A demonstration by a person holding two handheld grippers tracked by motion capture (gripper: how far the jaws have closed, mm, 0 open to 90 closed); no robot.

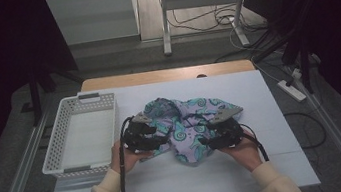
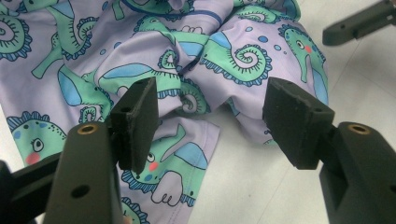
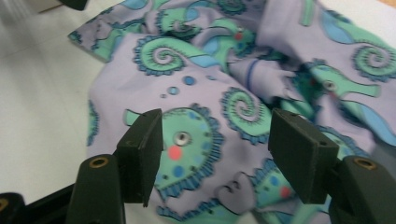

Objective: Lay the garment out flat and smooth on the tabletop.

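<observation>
A crumpled lilac garment [image 1: 185, 124] printed with green seahorses lies in the middle of the white table top [image 1: 180, 180]. My left gripper [image 1: 156, 133] sits at its left edge, jaws open, with the garment [image 2: 187, 60] and bare table between the pads and nothing pinched. My right gripper [image 1: 209, 140] is at the garment's right front edge, jaws open just above the cloth [image 3: 205, 116]. In the left gripper view my left gripper [image 2: 210, 119] hovers over a hem corner. In the right gripper view my right gripper [image 3: 217, 140] stands over a seahorse print.
A white slotted basket [image 1: 83, 133] stands at the table's left. Beyond the far wooden edge [image 1: 165, 75] are a desk frame, floor cables and a power strip [image 1: 291, 90]. Sleeved forearms come in from the bottom.
</observation>
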